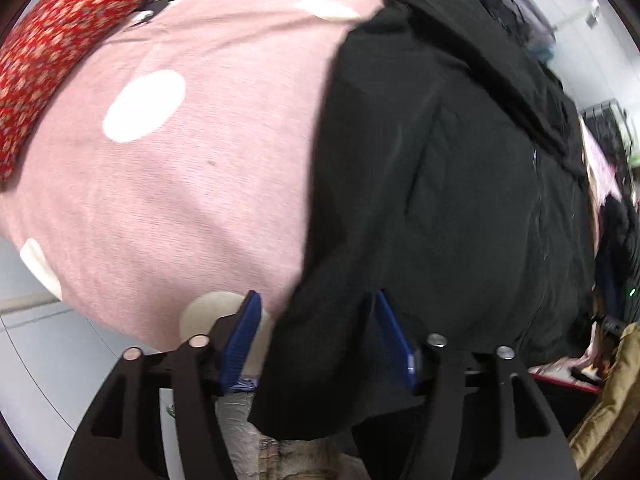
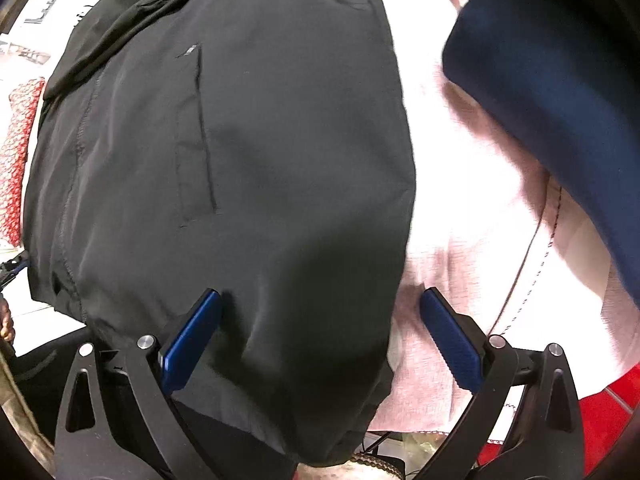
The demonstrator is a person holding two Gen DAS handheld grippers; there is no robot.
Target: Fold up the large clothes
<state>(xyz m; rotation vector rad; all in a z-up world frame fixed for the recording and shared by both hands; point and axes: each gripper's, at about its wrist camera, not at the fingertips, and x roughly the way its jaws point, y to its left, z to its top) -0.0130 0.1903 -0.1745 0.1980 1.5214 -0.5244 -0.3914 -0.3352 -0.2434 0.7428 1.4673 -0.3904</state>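
Holding both grippers over a black jacket [image 1: 440, 184] spread on a pink spotted cover [image 1: 192, 184].

Item one: our left gripper [image 1: 316, 312], blue pads apart, jacket's near hem between them, contact unclear. Item two: our right gripper [image 2: 320, 304], pads wide apart, the jacket's near right edge between them, not pinched. Also listed: red patterned cloth [image 1: 44, 52] at far left, navy garment [image 2: 560, 92] at far right on the cover.

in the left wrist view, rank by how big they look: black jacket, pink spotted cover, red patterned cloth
1. black jacket and pink spotted cover: about alike in the frame, and the jacket lies nearer the lens, so unranked
2. red patterned cloth: clearly smallest
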